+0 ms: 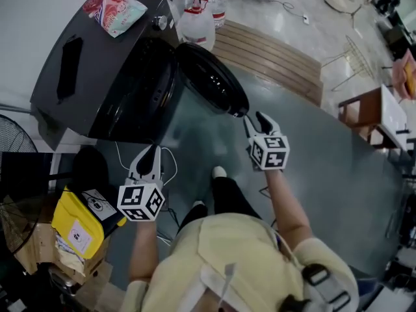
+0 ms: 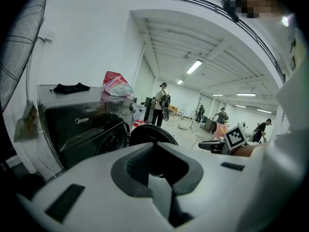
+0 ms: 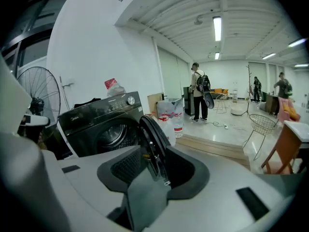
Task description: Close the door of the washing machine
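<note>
A dark grey front-loading washing machine stands at the upper left of the head view. Its round black door is swung wide out toward the right. My right gripper is open, its fingertips just off the door's free edge, with nothing pressed between them. The right gripper view looks along the jaws straight at that door edge, with the drum behind it. My left gripper hovers lower, in front of the machine and clear of it, its fingers together and empty. The left gripper view shows the machine and the door.
A red-and-white bag and a black cloth lie on top of the machine. Water jugs stand behind the door. A yellow box and a fan are at the left, a wooden step and a wooden table at the right. People stand far off.
</note>
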